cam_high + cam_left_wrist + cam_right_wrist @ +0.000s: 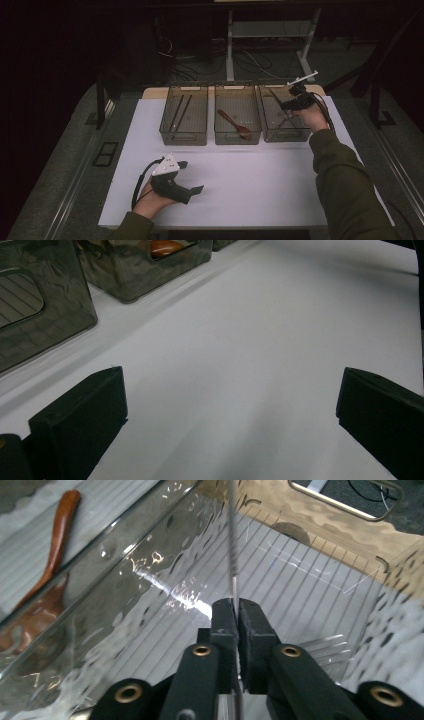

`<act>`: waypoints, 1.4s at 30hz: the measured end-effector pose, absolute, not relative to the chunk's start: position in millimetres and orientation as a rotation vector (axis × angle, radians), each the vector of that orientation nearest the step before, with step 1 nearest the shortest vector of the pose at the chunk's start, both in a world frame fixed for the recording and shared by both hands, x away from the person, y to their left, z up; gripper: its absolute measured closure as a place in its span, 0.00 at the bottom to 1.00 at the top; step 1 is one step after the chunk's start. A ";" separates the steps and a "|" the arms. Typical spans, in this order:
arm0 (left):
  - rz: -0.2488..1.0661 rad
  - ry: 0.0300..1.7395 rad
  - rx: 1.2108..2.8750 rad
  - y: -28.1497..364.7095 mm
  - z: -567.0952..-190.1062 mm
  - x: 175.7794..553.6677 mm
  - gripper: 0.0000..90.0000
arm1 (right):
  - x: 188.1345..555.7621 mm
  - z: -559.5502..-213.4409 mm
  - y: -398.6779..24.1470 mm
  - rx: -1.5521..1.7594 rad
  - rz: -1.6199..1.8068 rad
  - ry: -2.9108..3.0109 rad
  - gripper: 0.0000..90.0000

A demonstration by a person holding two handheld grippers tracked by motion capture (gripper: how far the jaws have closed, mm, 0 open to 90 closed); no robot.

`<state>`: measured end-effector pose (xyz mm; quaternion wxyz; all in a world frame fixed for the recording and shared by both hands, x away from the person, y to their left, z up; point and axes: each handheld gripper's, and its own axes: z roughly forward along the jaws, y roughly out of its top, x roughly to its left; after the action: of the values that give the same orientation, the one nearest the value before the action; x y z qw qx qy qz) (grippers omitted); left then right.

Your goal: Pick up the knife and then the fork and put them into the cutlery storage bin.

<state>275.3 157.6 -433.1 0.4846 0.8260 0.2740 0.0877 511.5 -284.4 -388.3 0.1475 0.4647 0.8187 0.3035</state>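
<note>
From the high view, I am resting my left gripper (187, 176) low on the near left of the white table (260, 190), while my right gripper (295, 102) is hanging over the right bin (284, 120) of three clear bins along the far edge; the middle bin (238, 120) is holding a wooden spoon (234, 124) and the left bin (183, 121) a pair of dark chopsticks (179, 111). In the left gripper view, my jaws are standing wide apart over bare tabletop with nothing between them, so little is at risk on that side. In the right gripper view, my jaws are pinching a thin metal utensil handle (233, 550) that is running straight up away from them, over the ribbed floor of the right bin; which utensil it is I cannot tell. I am judging the grip as the weak point: the jaws are catching only a narrow, smooth strip near one end, so the piece could be pivoting or sliding out, dropping against the bin wall or outside it. Tilting my hand could also be knocking the bin's near rim.
</note>
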 end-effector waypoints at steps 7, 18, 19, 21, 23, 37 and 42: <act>0.214 0.664 2.015 157.0 -433.6 274.9 0.00 | 509.0 -388.6 -285.2 1.350 0.893 2.331 0.66; 0.217 0.666 2.016 158.3 -433.9 274.6 0.00 | 486.9 -373.9 -298.4 1.360 1.174 2.277 0.42; 0.218 0.666 2.015 158.3 -433.9 274.5 0.00 | 483.4 -372.4 -299.7 1.359 1.196 2.272 0.40; 0.216 0.664 2.017 158.4 -434.0 274.4 0.00 | 475.8 -370.1 -300.9 1.347 1.212 2.258 0.39; 0.216 0.663 2.021 158.3 -434.3 274.5 0.00 | 469.4 -369.3 -301.7 1.337 1.235 2.258 0.36; 0.200 0.653 2.033 155.4 -436.3 274.2 0.00 | 412.0 -374.7 -301.5 1.199 1.296 2.248 0.20; 0.199 0.653 2.036 155.8 -436.3 274.3 0.00 | 392.2 -377.8 -300.8 1.155 1.318 2.245 0.20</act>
<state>274.3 155.8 -436.3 0.4768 0.8334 0.2673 0.0814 392.2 -300.8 -377.8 0.1461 0.4013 0.7797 0.4579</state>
